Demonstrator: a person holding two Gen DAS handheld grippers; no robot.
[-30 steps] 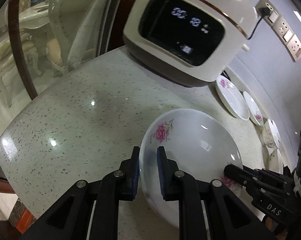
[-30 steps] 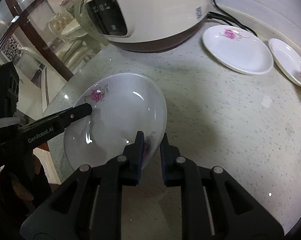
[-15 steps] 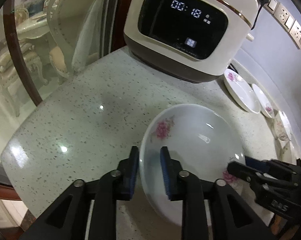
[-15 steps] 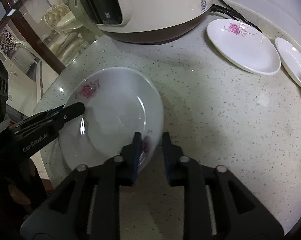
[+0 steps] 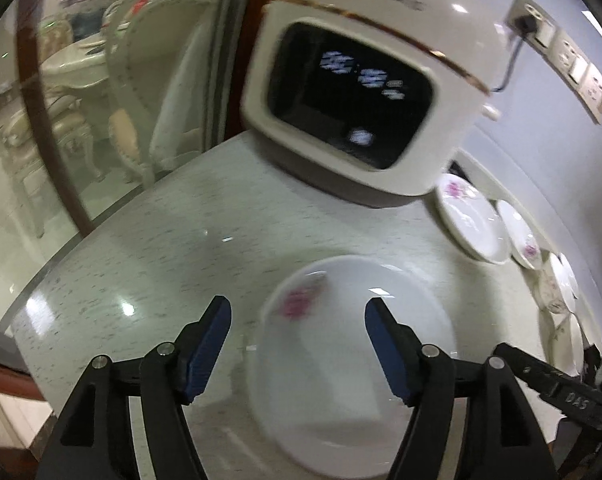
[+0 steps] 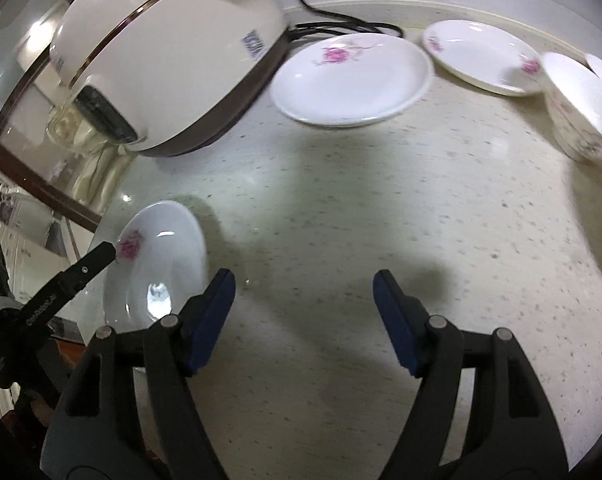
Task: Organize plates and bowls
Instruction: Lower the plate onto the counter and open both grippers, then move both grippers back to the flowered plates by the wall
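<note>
The flowered plate (image 5: pixel 353 364) lies flat on the speckled desk (image 6: pixel 361 208) – its rim sits between the left tongs (image 5: pixel 297 344), whose jaws are opening, pads clear of it. The right tongs (image 6: pixel 303 320) – also opening, nothing between them – stand just beside it.

The speckled pale stone surface (image 6: pixel 341 208) is polished and throws back glints of the lamps. The white glazed ceramic plate with a pink flower (image 5: pixel 353 360) on it is smooth and glossy, like the two flowered white plates (image 6: pixel 353 80) at twelve o'clock in the right wrist view. The cream plastic rice cooker (image 5: pixel 381 80) has a shiny shell and a glossy black display panel. The left gripper (image 5: pixel 297 348) is matt black plastic with matt blue pads (image 5: pixel 209 344) and bright metal pins.
</note>
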